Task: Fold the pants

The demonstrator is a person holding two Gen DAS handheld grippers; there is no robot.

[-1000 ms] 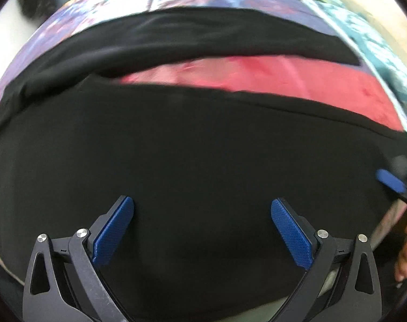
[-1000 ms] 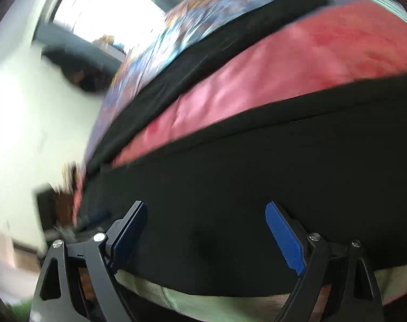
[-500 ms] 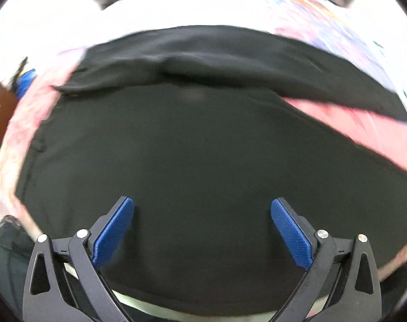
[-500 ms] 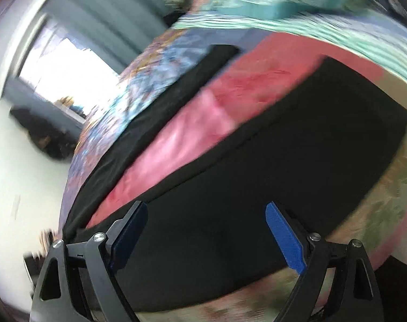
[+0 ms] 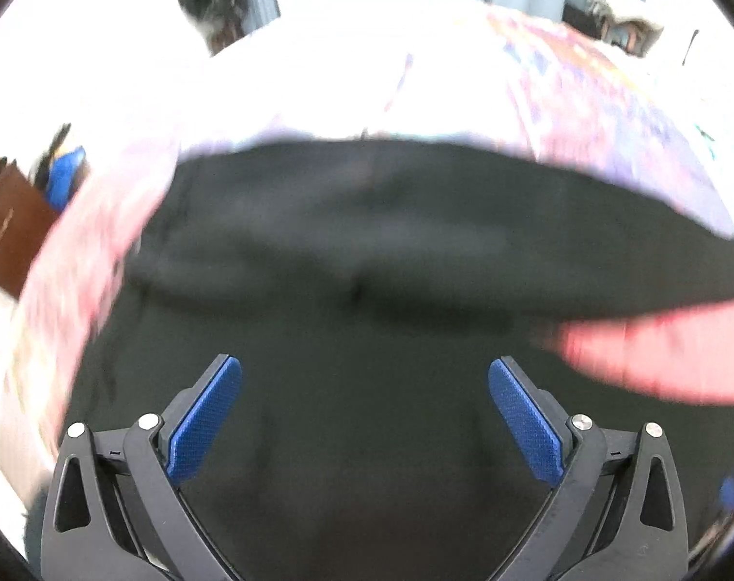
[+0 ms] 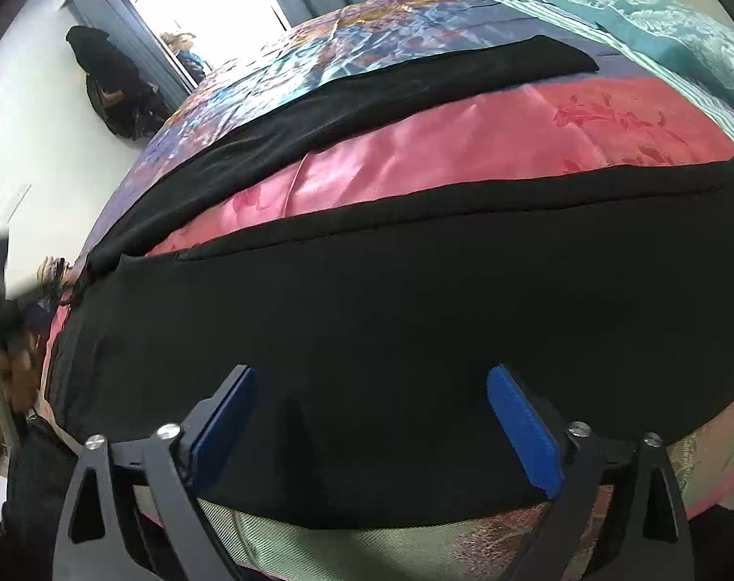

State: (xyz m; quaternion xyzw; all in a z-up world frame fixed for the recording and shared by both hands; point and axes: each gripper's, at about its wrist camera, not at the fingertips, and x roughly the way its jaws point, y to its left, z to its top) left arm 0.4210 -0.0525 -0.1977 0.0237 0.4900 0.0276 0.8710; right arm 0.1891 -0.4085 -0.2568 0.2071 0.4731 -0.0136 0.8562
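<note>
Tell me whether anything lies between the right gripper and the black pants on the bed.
Nothing visible does. The right gripper hangs open directly over the near leg of the black pants, with only bare cloth between its pads. The pink bedspread shows between the legs.

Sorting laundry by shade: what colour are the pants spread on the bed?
Plain black pants, clearest in the right wrist view.

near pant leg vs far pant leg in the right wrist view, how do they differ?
The near pant leg looks broad and fills the view from side to side; the far pant leg shows as a narrow strip. The near pant leg lies under the open right gripper; the far pant leg lies beyond a pink band of the bedspread. Both are black, lie flat, and meet at the left.
</note>
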